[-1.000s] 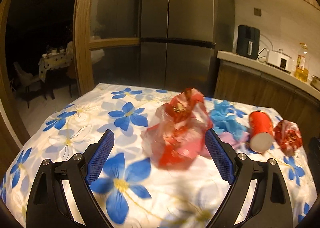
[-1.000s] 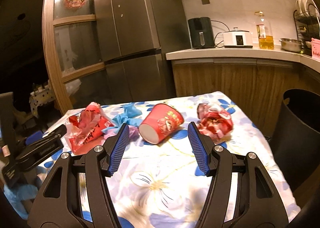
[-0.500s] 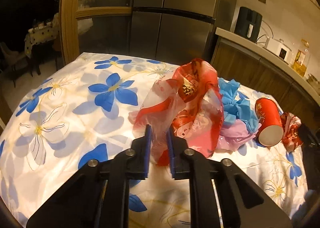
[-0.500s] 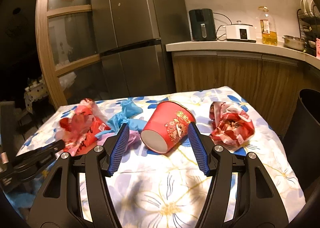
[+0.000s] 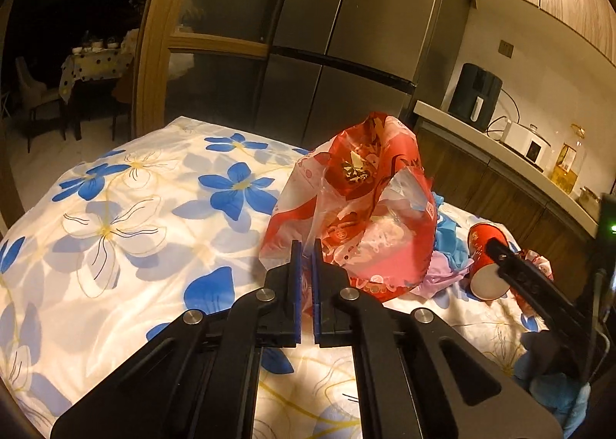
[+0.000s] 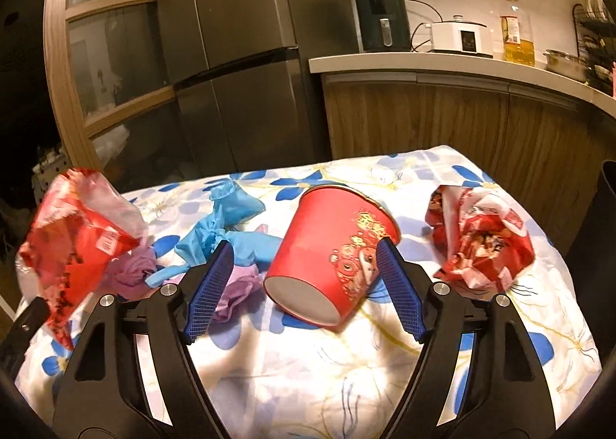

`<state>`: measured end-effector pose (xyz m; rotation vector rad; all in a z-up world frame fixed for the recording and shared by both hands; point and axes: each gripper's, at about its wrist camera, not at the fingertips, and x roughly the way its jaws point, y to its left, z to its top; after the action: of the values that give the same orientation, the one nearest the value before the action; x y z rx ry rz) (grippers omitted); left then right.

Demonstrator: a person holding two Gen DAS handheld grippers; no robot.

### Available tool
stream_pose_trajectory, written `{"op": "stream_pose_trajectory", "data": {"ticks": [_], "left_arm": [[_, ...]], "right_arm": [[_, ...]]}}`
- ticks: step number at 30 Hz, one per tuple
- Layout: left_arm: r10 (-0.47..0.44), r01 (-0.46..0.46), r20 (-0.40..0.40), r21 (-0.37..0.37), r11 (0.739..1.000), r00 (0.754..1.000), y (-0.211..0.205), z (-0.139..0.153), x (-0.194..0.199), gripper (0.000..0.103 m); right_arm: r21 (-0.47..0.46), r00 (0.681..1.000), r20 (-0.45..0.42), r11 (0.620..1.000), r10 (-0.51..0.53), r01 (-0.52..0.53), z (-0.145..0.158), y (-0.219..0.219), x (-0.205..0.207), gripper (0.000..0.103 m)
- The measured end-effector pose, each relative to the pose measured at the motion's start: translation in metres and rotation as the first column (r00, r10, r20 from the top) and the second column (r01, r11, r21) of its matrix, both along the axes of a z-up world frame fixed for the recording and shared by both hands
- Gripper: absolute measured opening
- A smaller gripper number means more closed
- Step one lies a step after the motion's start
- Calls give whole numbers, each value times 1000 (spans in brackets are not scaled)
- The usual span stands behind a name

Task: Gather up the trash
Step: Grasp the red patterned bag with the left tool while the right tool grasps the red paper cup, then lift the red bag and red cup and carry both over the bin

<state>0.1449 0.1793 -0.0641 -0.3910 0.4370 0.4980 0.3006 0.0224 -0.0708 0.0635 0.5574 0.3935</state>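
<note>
Nearest the left wrist camera, the left tool [image 5: 307, 246] has its jaws pinched almost together on the lower edge of the red plastic bag [image 5: 358, 208], a thin fold of film trapped between the blue pads. The bag stands bunched and raised above the flowered cloth of the table [image 5: 127, 208], which suggests an edge grip chosen because the limp film offers no firm body to clamp.

In the right wrist view, the right tool [image 6: 304, 277] stands wide apart and grips nothing. Its pads straddle the red paper cup [image 6: 331, 254], which lies tipped on its side with its base toward the camera. The spread is judged to suit the width of the cup; contact on either side cannot be confirmed.

Beyond and left of the cup lie the blue wrapper [image 6: 227, 231] and a crumpled purple piece [image 6: 238, 285], touching one another. To the right, apart from the cup, sits a crumpled red wrapper [image 6: 481, 242]. A dark bin [image 6: 604, 246] shows at the table's far right edge, the likely destination.

Assessment: one item is secured, the rest are uncollected. Risk: the thin film may slip from the narrow grip.
</note>
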Motion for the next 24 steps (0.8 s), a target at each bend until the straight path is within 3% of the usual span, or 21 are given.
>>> {"op": "stream_pose_trajectory", "data": {"ticks": [10,17,24], "left_arm": [[29,-28,26,-14,999,999,8,7,-11,4],[52,-53,31,2,999,998,9,11,-19,4],[59,-59,28,17,998,998,6,15,-26,4]], "right_arm": [[-11,997,-76,1000,-27,26,-12,2,17,75],[-11,995,-94,999,-31,30,-12,1,18,61],[5,995,-87,999,-45,45,-9,-10,10,58]]}}
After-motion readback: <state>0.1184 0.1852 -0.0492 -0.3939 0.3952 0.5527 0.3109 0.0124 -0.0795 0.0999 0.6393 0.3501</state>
